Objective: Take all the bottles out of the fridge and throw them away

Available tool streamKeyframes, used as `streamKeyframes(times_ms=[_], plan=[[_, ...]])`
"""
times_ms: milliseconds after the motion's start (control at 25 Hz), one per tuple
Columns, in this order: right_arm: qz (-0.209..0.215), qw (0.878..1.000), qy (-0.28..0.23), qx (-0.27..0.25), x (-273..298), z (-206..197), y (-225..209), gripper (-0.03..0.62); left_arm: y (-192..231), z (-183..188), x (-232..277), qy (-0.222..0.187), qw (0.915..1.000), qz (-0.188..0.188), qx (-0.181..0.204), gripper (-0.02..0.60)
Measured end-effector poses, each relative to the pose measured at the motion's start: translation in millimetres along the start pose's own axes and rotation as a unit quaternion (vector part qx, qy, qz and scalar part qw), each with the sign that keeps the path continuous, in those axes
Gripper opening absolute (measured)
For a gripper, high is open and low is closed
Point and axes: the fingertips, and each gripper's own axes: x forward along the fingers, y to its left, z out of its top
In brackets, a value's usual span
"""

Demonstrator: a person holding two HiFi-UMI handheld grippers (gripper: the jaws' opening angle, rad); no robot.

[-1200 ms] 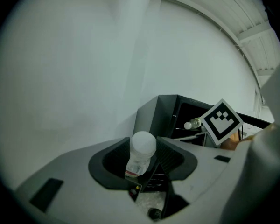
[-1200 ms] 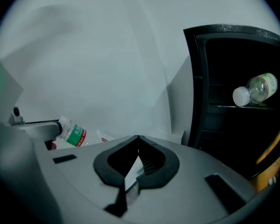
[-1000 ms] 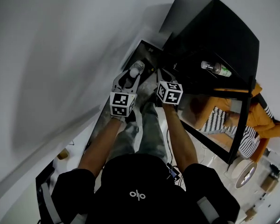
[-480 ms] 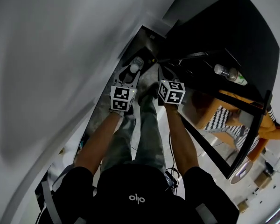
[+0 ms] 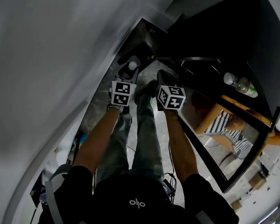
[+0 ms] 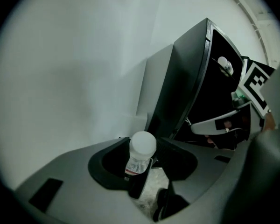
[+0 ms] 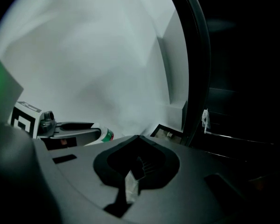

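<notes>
Two bottles show: the white-capped bottle is still pinched in the left tool, beside the pale wall; the second bottle lies inside the black fridge, now farther right in the head view than a second ago. The right tool stays pressed together, empty.

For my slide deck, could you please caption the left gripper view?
Left gripper holds a white-capped bottle upright between its jaws, beside the black fridge.
</notes>
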Motion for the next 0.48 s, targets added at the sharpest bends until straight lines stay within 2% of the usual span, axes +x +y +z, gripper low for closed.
streamKeyframes(times_ms=[160,360,480], plan=[[0.005,1.0,0.009,0.002,3,-11,-9,0.009,3,-10,16,0.014,0.9998,0.014,0.002,0.178],[0.013,1.0,0.015,-0.002,-3,-14,-14,0.009,4,-28,25,0.057,0.9978,0.032,-0.003,0.178],[0.017,1.0,0.014,-0.006,-13,-13,-12,0.009,1,-28,21,0.059,0.9978,0.031,0.001,0.178]])
